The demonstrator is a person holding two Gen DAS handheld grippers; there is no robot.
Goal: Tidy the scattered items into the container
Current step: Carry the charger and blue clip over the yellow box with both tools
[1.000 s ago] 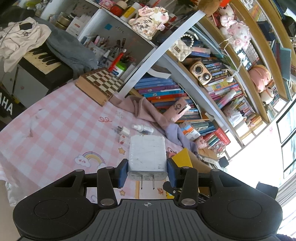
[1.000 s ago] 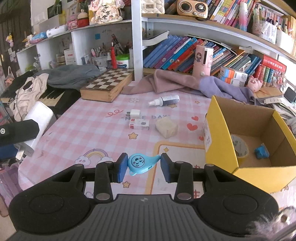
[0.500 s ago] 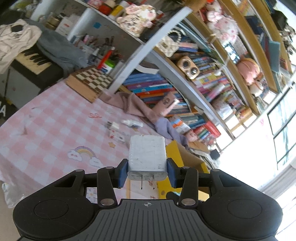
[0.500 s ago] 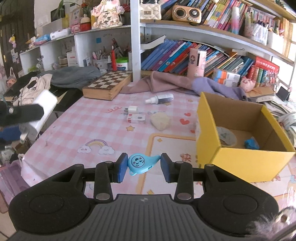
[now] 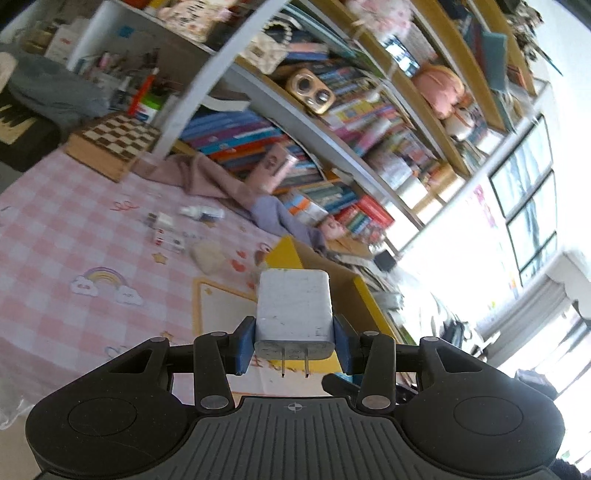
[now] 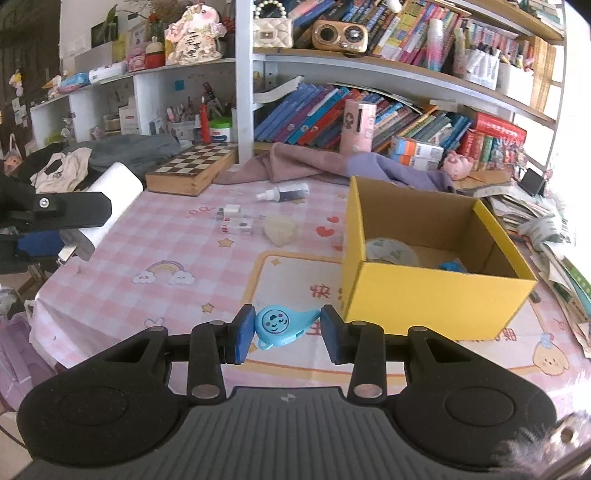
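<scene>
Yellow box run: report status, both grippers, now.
Left gripper shut on white charger. Right gripper shut on blue teardrop toy. Yellow box open, neither load in yet. Nothing blocking the way.

This is a lived-in room in a home, likely a bedroom or study. Tall white shelves packed with colourful books line the wall, alongside plush toys, a quilted cream handbag and a small retro radio. The bench wears a pink checked cloth printed with rainbows, stars and hearts. A folding chessboard, heaped clothes and piano keys sit nearby, and daylight pours through a curtained window.
</scene>
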